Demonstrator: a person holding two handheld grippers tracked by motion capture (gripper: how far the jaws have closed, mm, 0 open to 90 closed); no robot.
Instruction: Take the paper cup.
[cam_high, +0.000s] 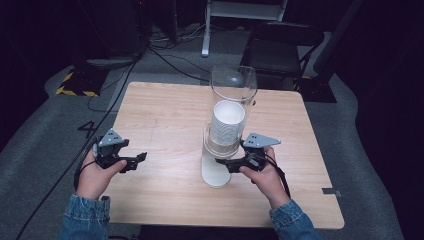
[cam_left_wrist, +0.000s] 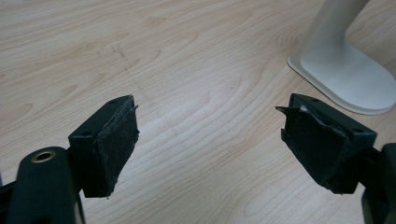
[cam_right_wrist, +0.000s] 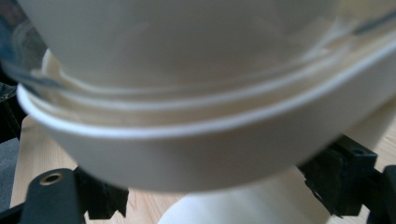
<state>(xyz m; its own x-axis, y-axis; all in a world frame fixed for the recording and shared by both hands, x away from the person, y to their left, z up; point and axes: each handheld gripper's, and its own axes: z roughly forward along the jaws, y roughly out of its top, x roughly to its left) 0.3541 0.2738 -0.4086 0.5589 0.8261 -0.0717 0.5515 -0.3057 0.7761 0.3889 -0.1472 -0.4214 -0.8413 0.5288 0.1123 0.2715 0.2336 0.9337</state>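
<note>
High view showed our right gripper (cam_high: 231, 162) spread around the lowest paper cup (cam_high: 223, 145) of the dispenser (cam_high: 226, 112) at frame centre; we judged a skewed pull could tip it. Left gripper (cam_high: 140, 159) spread, empty.

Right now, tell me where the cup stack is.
In the high view the cup stack stands inside the clear tube of the white dispenser, mid-table, just left of the right gripper at the dispenser's lower part.
</note>
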